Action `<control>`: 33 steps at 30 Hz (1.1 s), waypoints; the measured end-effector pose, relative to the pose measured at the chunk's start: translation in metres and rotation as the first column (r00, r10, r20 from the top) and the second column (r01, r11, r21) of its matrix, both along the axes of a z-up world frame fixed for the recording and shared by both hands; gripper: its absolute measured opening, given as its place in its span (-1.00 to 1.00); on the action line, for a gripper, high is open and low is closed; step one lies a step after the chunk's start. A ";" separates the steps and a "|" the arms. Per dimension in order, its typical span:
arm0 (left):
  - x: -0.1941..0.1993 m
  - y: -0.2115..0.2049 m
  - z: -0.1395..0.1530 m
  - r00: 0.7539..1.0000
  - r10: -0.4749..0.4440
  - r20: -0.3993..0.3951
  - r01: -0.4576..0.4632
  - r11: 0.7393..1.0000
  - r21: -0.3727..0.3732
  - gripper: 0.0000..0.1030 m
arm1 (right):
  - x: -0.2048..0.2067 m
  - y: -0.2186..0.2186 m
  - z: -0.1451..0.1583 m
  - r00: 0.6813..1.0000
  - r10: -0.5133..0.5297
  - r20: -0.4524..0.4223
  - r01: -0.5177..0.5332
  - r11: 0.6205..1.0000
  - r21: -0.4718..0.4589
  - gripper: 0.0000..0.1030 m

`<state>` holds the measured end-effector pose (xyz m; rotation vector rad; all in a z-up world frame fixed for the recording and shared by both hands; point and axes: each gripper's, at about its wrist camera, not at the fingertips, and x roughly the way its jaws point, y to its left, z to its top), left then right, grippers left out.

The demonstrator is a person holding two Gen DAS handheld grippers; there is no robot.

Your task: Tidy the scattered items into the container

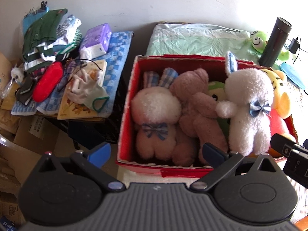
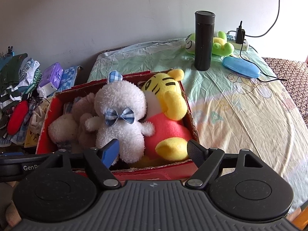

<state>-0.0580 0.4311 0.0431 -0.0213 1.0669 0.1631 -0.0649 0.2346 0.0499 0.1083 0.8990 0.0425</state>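
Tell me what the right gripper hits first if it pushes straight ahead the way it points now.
Probably the yellow tiger plush in the red box: its yellow foot lies between the open fingers of the right gripper. Depth is unclear.

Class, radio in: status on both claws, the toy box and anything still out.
Left claw open, empty. Right claw open, empty, above red box. Box packed with plush toys. Green frog plush still out, behind black flask.
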 end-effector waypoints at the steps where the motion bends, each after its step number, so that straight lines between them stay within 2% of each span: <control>1: 0.001 -0.002 -0.001 1.000 -0.005 0.001 0.005 1.000 -0.002 0.96 | 0.000 -0.002 0.000 1.000 -0.003 0.000 0.003 1.000 0.000 0.55; 9: 0.000 -0.028 0.001 0.998 -0.030 0.055 0.027 0.999 0.038 0.96 | 0.000 -0.023 0.000 0.998 -0.069 0.004 0.069 0.998 0.016 0.55; 12: -0.003 -0.045 0.006 0.993 -0.069 0.095 0.063 0.996 0.065 0.96 | -0.001 -0.038 -0.002 0.992 -0.126 0.004 0.126 0.992 0.020 0.55; 16: -0.002 -0.068 0.009 0.985 -0.130 0.115 0.123 0.990 0.062 0.96 | -0.003 -0.060 -0.005 0.979 -0.203 -0.007 0.203 0.979 0.024 0.55; 23: 0.009 -0.100 -0.005 0.982 -0.174 0.076 0.170 0.983 0.065 0.96 | -0.008 -0.080 -0.011 0.971 -0.237 0.007 0.237 0.969 -0.072 0.56; 33: 0.017 -0.106 -0.008 0.989 -0.136 0.059 0.133 0.989 0.060 0.96 | 0.001 -0.093 -0.013 0.976 -0.218 -0.017 0.217 0.976 -0.028 0.55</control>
